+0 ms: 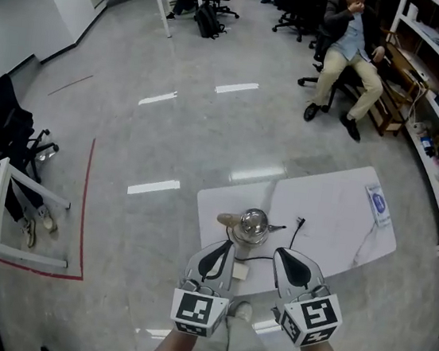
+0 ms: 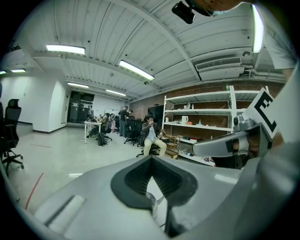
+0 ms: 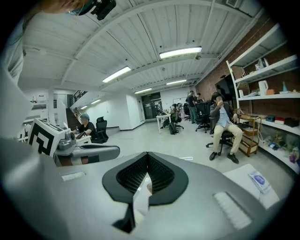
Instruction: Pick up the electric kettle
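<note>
**OP:** Stock check pls. What's on the table?

**SPOTTER:**
- Item 1, electric kettle point(image 1: 251, 225): steel body, upright, near the front edge of the white table point(image 1: 336, 202). It's just ahead of you, roughly between the lines of your two grippers. Tan handle point(image 1: 228, 218) sticks out to your left. The thin part on the opp. side looks like a spout, can't be sure.
- Item 2, black cord point(image 1: 292, 238): trails from the kettle's base. Its plug point(image 1: 300, 220) lies loose on the tabletop, so nothing ties it to a wall.
- Item 3, small pale tag point(image 1: 240, 271): by the near edge.
- Item 4, blue-and-white packet point(image 1: 377, 203): far right, well apart.

**OP:** And my grippers?

**SPOTTER:**
- Left gripper point(image 1: 216, 260): jaws together, nothing in them.
- Right gripper point(image 1: 296, 267): same, pinched closed, empty.
- Both hang short of the kettle, not touching it, angled a bit down.

**OP:** Why closed?

**SPOTTER:** My guess: you're carrying them in at rest, no grip begun. You'll need to spread one pair before anything else. The handle faces left, so the left gripper's the likelier pick, and the right could steady the body. Mind the cord: loose slack will drag w/ the lift & could snag the tag.
</note>
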A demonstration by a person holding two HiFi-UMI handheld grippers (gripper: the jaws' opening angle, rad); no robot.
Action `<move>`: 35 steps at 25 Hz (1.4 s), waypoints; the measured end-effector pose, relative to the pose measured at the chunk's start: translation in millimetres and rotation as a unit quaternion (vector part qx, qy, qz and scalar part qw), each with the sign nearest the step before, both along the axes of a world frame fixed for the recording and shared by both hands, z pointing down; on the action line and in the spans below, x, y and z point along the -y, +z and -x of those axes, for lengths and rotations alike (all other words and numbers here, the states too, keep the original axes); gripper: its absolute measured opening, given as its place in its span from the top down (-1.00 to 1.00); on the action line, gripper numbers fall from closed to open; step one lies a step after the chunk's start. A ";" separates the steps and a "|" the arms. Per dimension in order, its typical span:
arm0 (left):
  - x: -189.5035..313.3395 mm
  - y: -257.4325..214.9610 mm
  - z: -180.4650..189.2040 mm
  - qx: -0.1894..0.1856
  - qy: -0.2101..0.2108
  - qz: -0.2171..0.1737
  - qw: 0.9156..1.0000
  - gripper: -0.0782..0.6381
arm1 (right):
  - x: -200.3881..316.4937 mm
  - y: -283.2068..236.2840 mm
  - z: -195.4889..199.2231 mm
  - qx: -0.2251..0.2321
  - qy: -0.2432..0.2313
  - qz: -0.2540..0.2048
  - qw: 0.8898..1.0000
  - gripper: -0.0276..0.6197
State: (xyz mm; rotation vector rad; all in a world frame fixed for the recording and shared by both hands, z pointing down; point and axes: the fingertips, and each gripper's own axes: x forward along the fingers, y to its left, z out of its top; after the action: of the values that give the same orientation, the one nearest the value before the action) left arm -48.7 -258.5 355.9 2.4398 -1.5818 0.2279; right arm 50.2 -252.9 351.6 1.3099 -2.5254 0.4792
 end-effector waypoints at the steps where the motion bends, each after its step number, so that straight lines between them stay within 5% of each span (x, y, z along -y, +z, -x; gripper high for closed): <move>1: 4.4 8.6 1.4 0.000 0.001 0.002 1.000 0.78 | 3.3 8.9 2.0 0.000 0.001 0.003 1.000 0.84; 10: 30.4 100.5 20.7 -0.004 -0.002 0.018 1.000 0.78 | 33.9 105.6 5.5 0.008 0.020 0.029 0.999 0.84; 26: 58.0 239.7 27.9 -0.011 0.010 0.034 0.999 0.78 | 39.7 240.3 -19.2 -0.024 0.087 0.005 0.996 0.84; 35: 62.6 290.2 46.4 -0.005 -0.031 0.039 0.999 0.39 | 37.5 294.7 -27.8 -0.012 0.112 0.048 0.992 0.84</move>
State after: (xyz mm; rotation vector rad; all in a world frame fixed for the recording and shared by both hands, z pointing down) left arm -95.1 -321.1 646.1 2.3256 -1.6114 0.2606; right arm 77.9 -290.4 646.3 1.5583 -2.3154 0.6191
